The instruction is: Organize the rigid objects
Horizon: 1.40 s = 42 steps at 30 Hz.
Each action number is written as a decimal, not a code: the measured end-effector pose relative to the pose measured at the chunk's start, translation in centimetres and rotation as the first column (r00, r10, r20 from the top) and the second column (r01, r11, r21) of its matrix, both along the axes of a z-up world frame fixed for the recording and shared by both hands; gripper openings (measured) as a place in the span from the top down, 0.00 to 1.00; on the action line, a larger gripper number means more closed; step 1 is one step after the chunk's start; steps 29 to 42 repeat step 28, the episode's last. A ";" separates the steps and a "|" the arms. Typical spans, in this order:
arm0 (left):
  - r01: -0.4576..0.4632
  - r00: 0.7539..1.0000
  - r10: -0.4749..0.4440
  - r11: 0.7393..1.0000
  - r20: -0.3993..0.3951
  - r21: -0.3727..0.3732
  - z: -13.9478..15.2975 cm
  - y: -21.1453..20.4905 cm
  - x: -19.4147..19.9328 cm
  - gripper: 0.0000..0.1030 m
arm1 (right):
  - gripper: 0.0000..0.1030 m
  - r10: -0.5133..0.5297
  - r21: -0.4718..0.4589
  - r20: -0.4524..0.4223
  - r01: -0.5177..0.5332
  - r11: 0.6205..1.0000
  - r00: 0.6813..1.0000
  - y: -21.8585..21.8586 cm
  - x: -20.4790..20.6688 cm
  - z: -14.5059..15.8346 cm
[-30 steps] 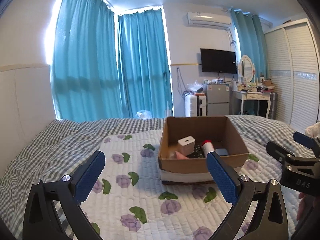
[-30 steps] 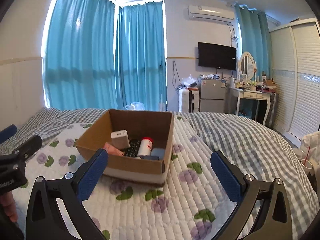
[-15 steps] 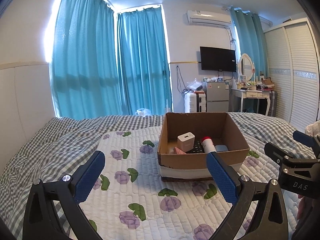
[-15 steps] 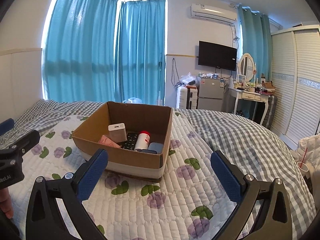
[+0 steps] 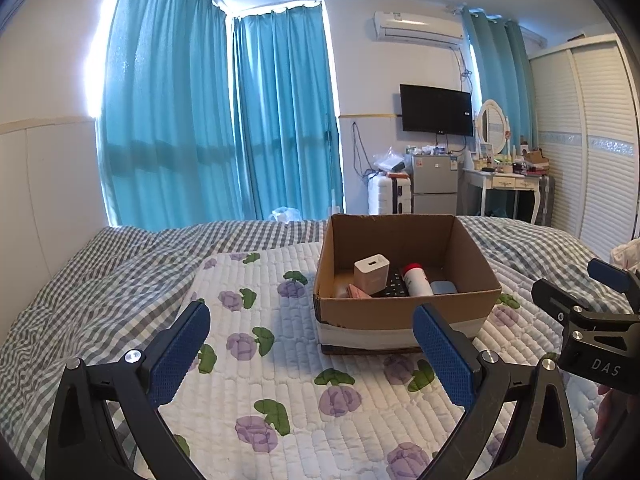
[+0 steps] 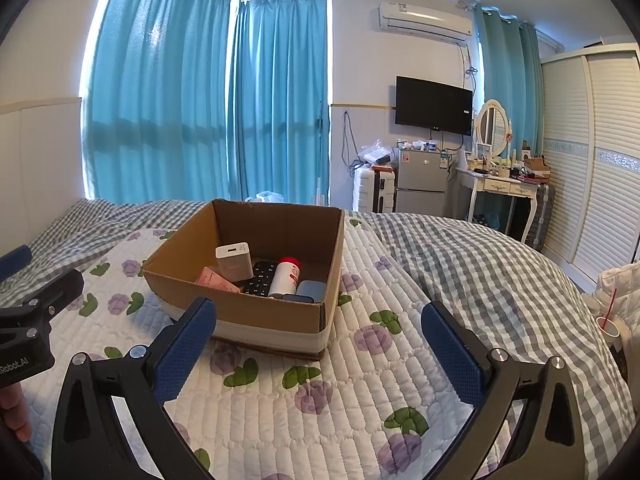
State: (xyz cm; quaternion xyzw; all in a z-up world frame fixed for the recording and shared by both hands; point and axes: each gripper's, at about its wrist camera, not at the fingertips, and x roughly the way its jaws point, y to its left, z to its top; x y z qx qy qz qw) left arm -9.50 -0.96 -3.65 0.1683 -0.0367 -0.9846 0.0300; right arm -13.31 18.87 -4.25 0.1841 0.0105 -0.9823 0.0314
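A home bedroom: a quilted bed (image 5: 280, 380) is filling the foreground, teal curtains (image 5: 224, 120) hanging, wall television (image 5: 436, 110) and wardrobe (image 5: 588, 140) standing beyond.

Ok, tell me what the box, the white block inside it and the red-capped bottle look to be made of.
Box: corrugated cardboard, matte brown, with raw cut edges and a pale taped band along the base.
White block: probably hard plastic, smooth and satin, with rounded corners and a port slot on top.
Red-capped bottle: likely plastic, glossy white body; the look leaves it open.
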 end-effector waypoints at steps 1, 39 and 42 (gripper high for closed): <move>-0.001 1.000 0.001 1.000 0.000 -0.001 0.0 0.0 0.0 0.00 | 0.00 0.000 0.001 0.001 0.000 1.000 1.000 -0.1 0.0 0.0; -0.001 1.000 0.001 1.000 0.031 0.008 -0.4 -0.1 -0.3 0.00 | 0.00 -0.011 0.000 0.040 0.011 1.000 0.999 -0.3 -0.6 -0.8; -0.001 1.000 0.001 1.000 0.031 0.008 -0.4 -0.1 -0.3 0.00 | 0.00 -0.011 0.000 0.040 0.011 1.000 0.999 -0.3 -0.6 -0.8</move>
